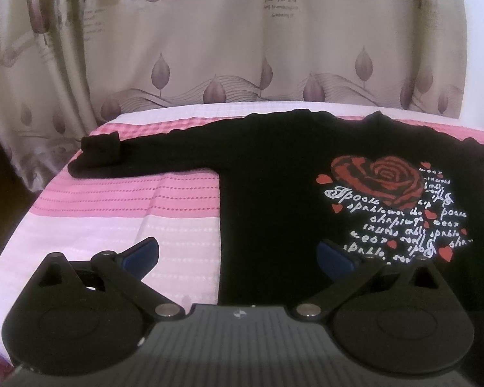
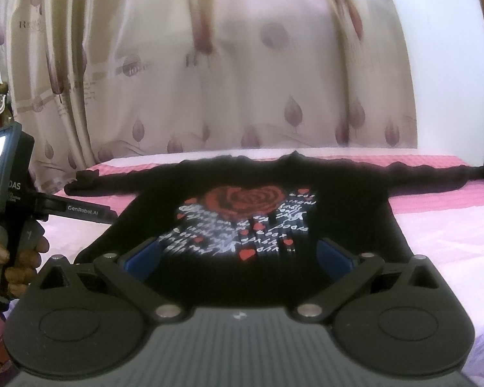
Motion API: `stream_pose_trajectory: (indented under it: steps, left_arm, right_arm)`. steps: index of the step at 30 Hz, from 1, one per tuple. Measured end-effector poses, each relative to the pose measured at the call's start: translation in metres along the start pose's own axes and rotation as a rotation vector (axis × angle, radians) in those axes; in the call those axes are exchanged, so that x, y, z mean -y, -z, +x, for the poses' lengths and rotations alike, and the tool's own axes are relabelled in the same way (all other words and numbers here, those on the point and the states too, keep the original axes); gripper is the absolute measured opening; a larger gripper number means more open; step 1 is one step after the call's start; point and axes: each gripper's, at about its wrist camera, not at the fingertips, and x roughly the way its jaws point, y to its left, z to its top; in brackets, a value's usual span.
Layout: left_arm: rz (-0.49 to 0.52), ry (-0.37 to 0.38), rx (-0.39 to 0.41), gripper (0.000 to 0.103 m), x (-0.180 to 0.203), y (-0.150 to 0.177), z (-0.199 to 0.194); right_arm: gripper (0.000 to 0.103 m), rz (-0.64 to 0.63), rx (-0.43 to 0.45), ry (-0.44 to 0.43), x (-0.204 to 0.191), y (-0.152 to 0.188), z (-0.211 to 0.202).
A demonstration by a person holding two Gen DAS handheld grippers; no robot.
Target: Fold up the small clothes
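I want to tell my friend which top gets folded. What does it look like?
Find the bed with the pink striped cover in front of the flowered curtain. Spread flat on it, sleeves stretched out sideways, lies a black long-sleeved top. It is the only garment there, with a big red rose and white writing on its front.

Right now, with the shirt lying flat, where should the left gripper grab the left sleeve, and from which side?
Probably at the cuff, from the left, outer side. The sleeve of the shirt lies stretched straight out on the bedspread, and its end is bunched into a raised lump, which gives the open left gripper something to pinch before carrying it across the body.
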Motion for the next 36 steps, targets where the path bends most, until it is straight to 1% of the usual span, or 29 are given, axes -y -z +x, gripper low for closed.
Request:
stream_pose_trajectory:
  steps: [24,28,31,34,36]
  left_arm:
    - [0.015,-0.019,-0.019,0.103,-0.006,-0.002,0.026]
    - [0.017,-0.04,-0.021,0.103,-0.015,-0.005,0.035]
    - [0.022,-0.069,-0.012,0.103,-0.029,-0.01,0.043]
    - [0.029,-0.125,0.021,0.103,-0.05,-0.019,0.055]
    - [0.04,-0.165,0.048,0.099,-0.071,-0.029,0.07]
  right_arm:
    - [0.103,0.002,-0.057,-0.002,0.001,0.005,0.018]
    - [0.103,0.004,-0.075,-0.002,0.001,0.007,0.024]
    - [0.103,0.0,-0.088,-0.001,0.001,0.009,0.029]
    - [0.103,-0.001,-0.102,0.001,0.001,0.011,0.033]
    - [0.103,0.001,-0.114,0.002,0.001,0.013,0.037]
